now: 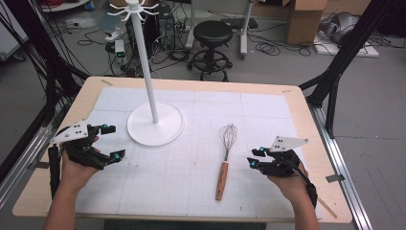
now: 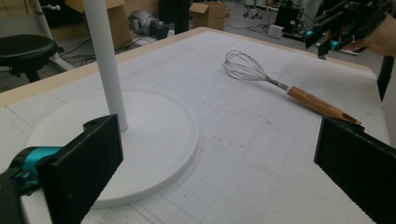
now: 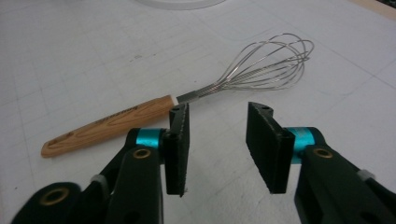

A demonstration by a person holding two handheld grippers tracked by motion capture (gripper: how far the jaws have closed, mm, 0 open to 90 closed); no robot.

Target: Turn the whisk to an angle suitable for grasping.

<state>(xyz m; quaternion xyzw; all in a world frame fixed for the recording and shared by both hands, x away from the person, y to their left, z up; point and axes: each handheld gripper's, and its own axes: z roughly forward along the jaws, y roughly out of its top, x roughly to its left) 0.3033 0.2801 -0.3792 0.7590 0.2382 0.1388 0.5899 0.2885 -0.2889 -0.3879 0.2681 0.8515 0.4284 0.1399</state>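
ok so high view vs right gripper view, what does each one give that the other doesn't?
High view alone: the left tongs standing open, both of the person's hands, the white stand's pole with hooks on top, the wooden table edge, a black stool and cables on the floor.

Right gripper view alone: the toothed faces of the right tongs' pads, with a bare gap between them.

Both: the wood-handled whisk lying untouched on the gridded mat, the right tongs beside it.

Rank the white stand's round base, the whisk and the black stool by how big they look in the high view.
1. White stand's round base: the widest of the three.
2. Whisk: long but thin.
3. Black stool: it looks near the whisk in extent, but it stands on the floor beyond the table, farther from the camera, so ranks two and three are unsure.
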